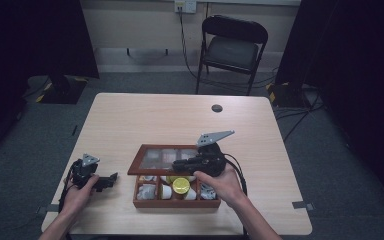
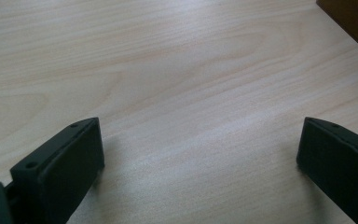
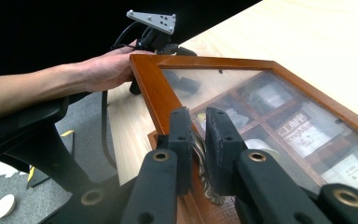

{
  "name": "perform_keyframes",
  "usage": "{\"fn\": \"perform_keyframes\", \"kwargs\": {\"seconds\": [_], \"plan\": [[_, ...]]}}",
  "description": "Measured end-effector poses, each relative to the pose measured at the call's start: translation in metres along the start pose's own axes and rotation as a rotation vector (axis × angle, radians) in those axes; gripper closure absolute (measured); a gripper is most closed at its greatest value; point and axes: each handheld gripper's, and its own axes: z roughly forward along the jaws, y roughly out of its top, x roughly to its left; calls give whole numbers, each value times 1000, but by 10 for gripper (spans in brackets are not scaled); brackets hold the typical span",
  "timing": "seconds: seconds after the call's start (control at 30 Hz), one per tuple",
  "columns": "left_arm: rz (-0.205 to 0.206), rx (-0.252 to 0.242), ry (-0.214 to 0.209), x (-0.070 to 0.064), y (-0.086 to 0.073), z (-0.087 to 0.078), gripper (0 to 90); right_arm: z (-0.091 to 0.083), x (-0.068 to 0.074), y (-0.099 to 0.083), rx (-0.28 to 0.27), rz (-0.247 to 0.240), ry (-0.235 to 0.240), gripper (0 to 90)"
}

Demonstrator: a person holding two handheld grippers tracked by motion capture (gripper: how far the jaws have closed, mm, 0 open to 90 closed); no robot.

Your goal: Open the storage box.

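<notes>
Fingers of the right gripper (image 1: 180, 165) lift the box lid (image 1: 152, 159) near the table's (image 1: 130, 115) middle. Left gripper (image 2: 200, 154) fingers stand apart over bare wood. Right fingers (image 3: 182, 140) clamp the metal latch (image 3: 200, 151); glass lid (image 3: 261, 107) seems fragile, stiff.

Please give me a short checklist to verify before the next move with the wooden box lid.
1. Right gripper shut on the metal latch at the lid's front edge: ok.
2. Glass lid raised partway above the wooden box: ok.
3. Left gripper open, beside the box, resting on the table, not touching the box: ok.
4. Box steadied against sliding: not ok, nothing holds it.
5. Yellow lid and packets inside are below the raised lid: ok.
6. Hinge condition at the back: cannot tell.
</notes>
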Motion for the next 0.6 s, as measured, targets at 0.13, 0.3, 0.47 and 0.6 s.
{"fn": "perform_keyframes", "kwargs": {"seconds": [0.13,0.3,0.47,0.6], "plan": [[1,0,0,0,0,0,1,-1,-1,4,2,5,-1,812],[2,2,0,0,0,0,1,-2,-3,7,8,18,2,812],[-2,0,-1,0,0,0,1,-3,-4,12,16,30,6,812],[0,0,0,0,0,0,2,-4,-6,16,19,34,8,812]]}}
